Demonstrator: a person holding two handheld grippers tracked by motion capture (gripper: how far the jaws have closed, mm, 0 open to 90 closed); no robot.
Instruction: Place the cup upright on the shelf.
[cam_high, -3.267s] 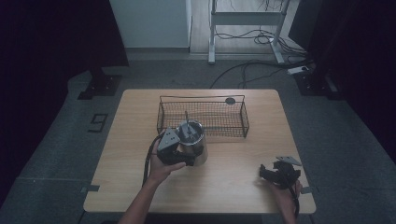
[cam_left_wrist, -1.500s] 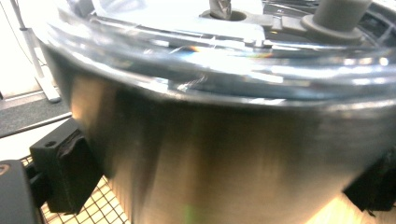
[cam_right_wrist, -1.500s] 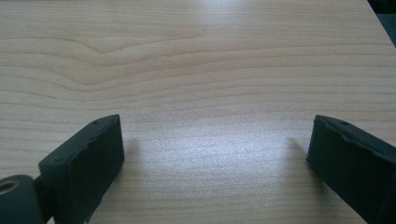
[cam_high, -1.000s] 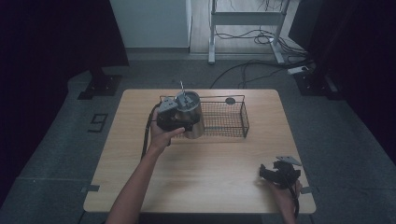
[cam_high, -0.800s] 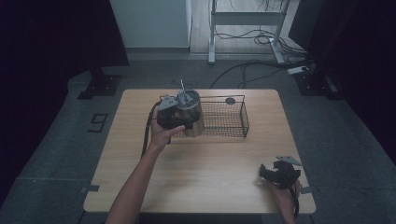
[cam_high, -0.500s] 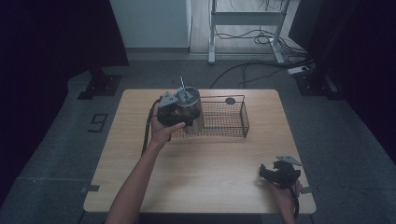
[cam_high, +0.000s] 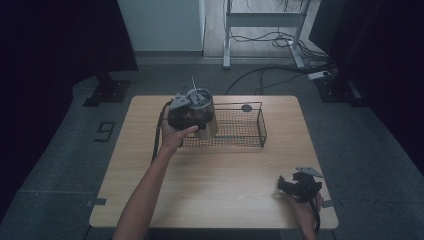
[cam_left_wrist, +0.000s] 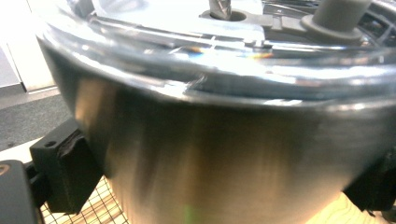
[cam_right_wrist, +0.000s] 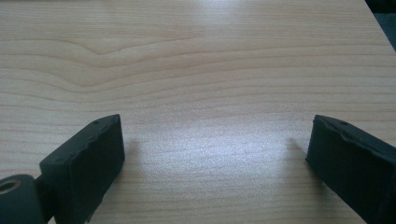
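A steel cup (cam_high: 204, 114) with a clear lid and a straw hangs over the left end of a black wire basket (cam_high: 262, 129). My left gripper (cam_high: 186, 114) is shut on it, with a person's hand wrapped around the gripper from the near side. In the left gripper view the cup's wall (cam_left_wrist: 224, 154) spans the frame, and a black pad (cam_left_wrist: 65, 172) presses on its left side. My right gripper (cam_high: 300, 186) rests near the table's front right corner. In the right gripper view it (cam_right_wrist: 215, 158) stands open over bare wood.
The wooden table (cam_high: 215, 185) carries the basket along its far half. A small dark round thing (cam_high: 246, 107) lies at the basket's far edge. Cables and a metal stand (cam_high: 265, 20) are on the floor beyond the table.
The left gripper has carried the cup from the table in front of the basket up over its left end, drifting slightly farther in the last second. The right gripper has stayed put.
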